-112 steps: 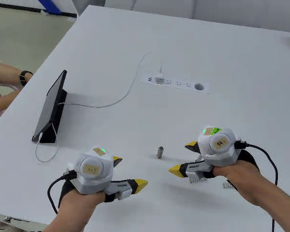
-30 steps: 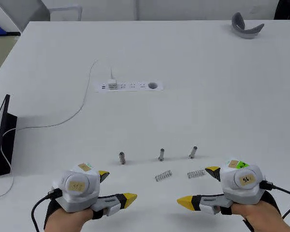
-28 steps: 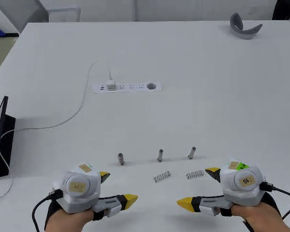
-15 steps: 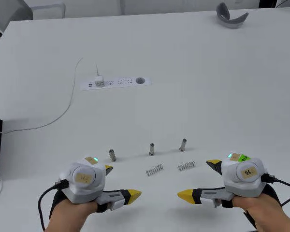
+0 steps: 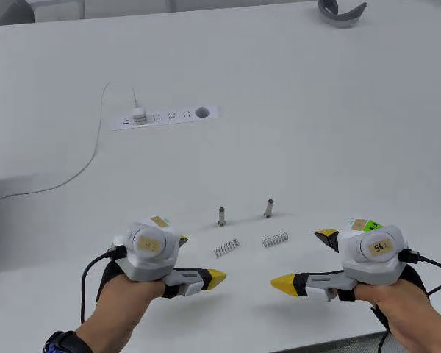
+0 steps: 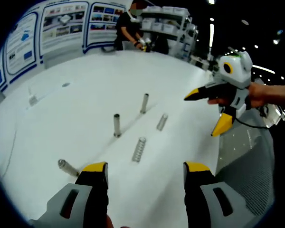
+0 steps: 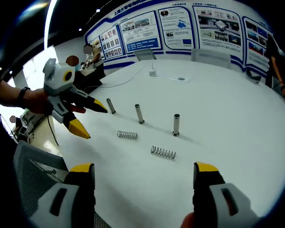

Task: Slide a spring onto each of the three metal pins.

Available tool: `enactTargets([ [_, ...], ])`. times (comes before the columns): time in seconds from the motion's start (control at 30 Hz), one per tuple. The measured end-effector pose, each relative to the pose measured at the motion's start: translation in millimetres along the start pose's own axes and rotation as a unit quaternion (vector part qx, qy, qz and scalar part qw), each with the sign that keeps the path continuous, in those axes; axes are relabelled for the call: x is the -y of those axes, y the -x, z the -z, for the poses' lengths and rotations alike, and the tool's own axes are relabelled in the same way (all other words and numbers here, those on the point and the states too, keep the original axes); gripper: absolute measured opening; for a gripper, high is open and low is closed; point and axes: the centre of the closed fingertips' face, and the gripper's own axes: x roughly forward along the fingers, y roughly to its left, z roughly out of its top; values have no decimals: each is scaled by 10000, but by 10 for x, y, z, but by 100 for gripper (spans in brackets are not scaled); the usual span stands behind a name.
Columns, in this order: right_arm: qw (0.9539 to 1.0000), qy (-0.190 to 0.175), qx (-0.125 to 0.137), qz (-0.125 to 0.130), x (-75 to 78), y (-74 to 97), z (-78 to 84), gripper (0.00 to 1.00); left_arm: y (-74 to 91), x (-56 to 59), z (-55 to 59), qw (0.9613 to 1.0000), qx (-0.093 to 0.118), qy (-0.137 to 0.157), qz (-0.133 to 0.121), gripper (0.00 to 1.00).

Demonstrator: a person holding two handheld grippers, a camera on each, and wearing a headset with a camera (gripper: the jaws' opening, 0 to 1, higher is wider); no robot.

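1. Head view: the left hand-held gripper [image 5: 198, 259] was held low over the near edge of the white bench [image 5: 316, 132] with its yellow-tipped jaws spread and nothing between them. The right hand-held gripper [image 5: 304, 259] faced it, its jaws likewise apart and empty. Between the two and a little farther out lay the left spring [image 5: 226, 248] and the right spring [image 5: 275, 240], loose on the bench, each near the tips of the gripper on its side but touching neither. Just beyond them stood the middle pin [image 5: 221, 215] and the right pin [image 5: 269, 208], both upright and bare. Farther back were a power strip [image 5: 169, 116] with its cable [image 5: 95, 147].

2. Left gripper view: the left hand-held gripper [image 6: 146, 173] had its jaws wide apart, gripping nothing. The left spring [image 6: 139, 148] lay straight ahead, just past the gap between the jaws, and the right spring [image 6: 162, 121] lay beyond it. The middle pin [image 6: 117, 125] and right pin [image 6: 144, 102] stood behind them. The third pin [image 6: 66, 166] was close beside the left jaw. The right hand-held gripper [image 6: 204, 114] hung off to the right, clear of the bench top.

3. Right gripper view: the right hand-held gripper [image 7: 142, 168] was open and empty. The right spring [image 7: 163, 152] lay just ahead of the jaws, the left spring [image 7: 127, 135] beyond it to the left. The right pin [image 7: 176, 124] and middle pin [image 7: 139, 114] stood bare, while the third pin [image 7: 110, 105] carried a spring around it, next to the upper tip of the left hand-held gripper [image 7: 92, 121].
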Motion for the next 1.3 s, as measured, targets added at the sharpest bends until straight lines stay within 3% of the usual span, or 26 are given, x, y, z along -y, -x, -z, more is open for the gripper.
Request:
enactTargets([
  [0.23, 10000, -86, 18, 34, 23, 41, 57, 87, -145, 1, -29, 9999, -93, -103, 81, 64],
  [0.57, 9997, -207, 79, 52, 7, 96, 95, 87, -316, -32, 35, 9993, -303, -195, 121, 58],
  [0.77, 9995, -277, 112, 47, -16, 98, 102, 86, -441, -82, 95, 9992, -382, -90, 101, 54],
  [1.3, 9992, -396, 99, -2, -67, 74, 147, 85, -521, -139, 144, 9995, -322, -32, -9, 39],
])
